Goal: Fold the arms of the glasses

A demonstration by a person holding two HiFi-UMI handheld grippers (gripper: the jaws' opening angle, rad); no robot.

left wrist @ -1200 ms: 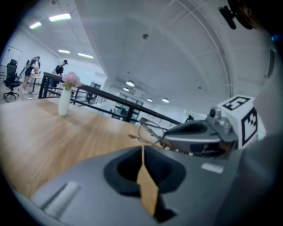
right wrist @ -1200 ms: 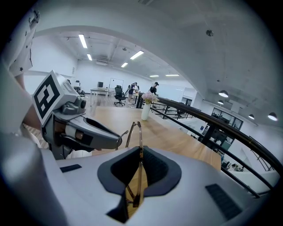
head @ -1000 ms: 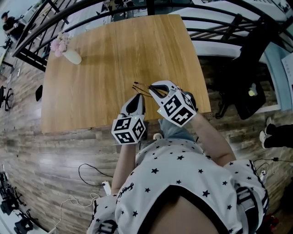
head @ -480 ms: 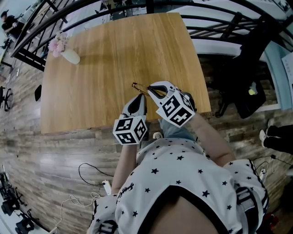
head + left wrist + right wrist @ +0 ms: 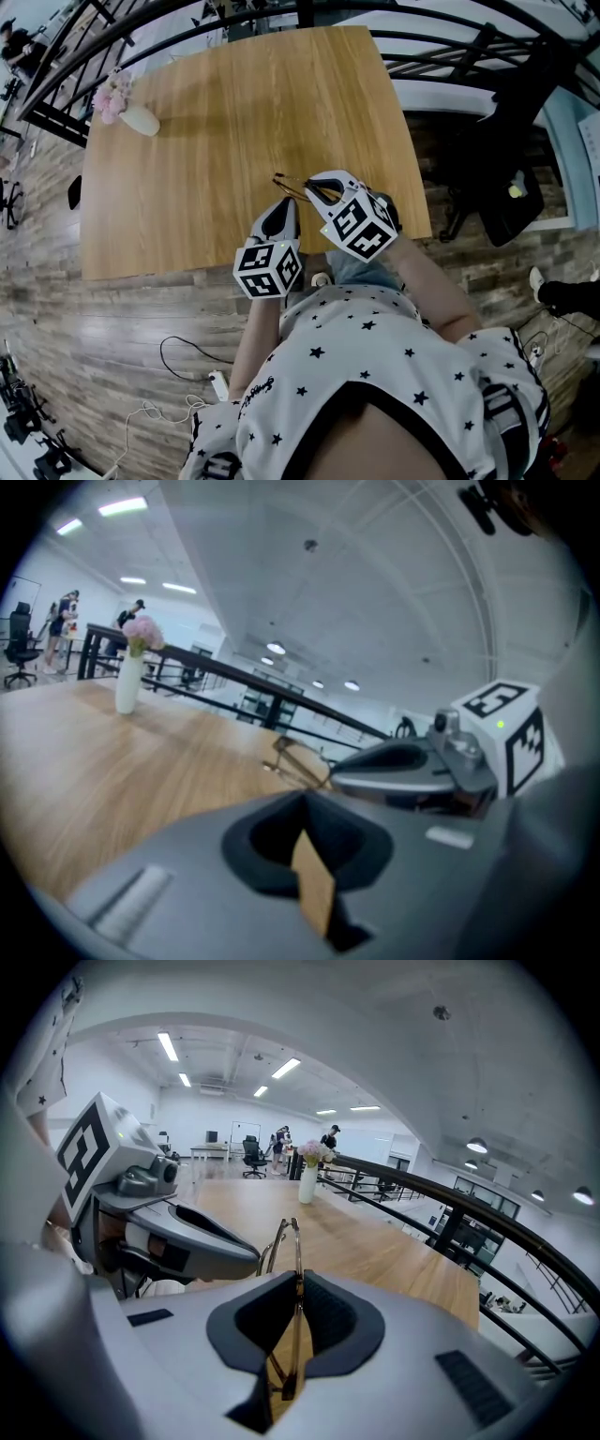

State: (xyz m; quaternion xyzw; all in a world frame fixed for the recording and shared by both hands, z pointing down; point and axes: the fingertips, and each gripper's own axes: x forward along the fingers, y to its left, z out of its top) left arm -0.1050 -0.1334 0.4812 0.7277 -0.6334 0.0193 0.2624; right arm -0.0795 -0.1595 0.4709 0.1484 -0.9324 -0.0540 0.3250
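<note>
The table (image 5: 234, 112) is a light wooden top with a plain grain. A white vase (image 5: 141, 119) with pink flowers stands at the table's far left corner. Around the table there is a floor (image 5: 112, 319) of dark wooden planks, and cables (image 5: 178, 361) lie on it at the table's near side. A black railing (image 5: 441, 52) runs beyond the table's far edge. In the right gripper view the room is a wide white hall with strip lights, and some people (image 5: 281, 1143) stand far beyond the table.

The glasses (image 5: 292, 1269) are thin and small in the head view, so I cannot tell there if the arms are folded or spread. I also cannot tell if the frame touches the table or hangs just above it. The person's body covers the table's near edge under the two hands.

The right gripper (image 5: 316, 182) is over the table's near right part, and its jaws are closed on the glasses. The frame passes edge-on through the slot between the jaws and sticks out from the tips toward the table's middle. The left gripper (image 5: 281, 202) is just beside it, also over the table's near edge. Its jaws are together with nothing between them, and the glasses are near its tip but apart from it.
</note>
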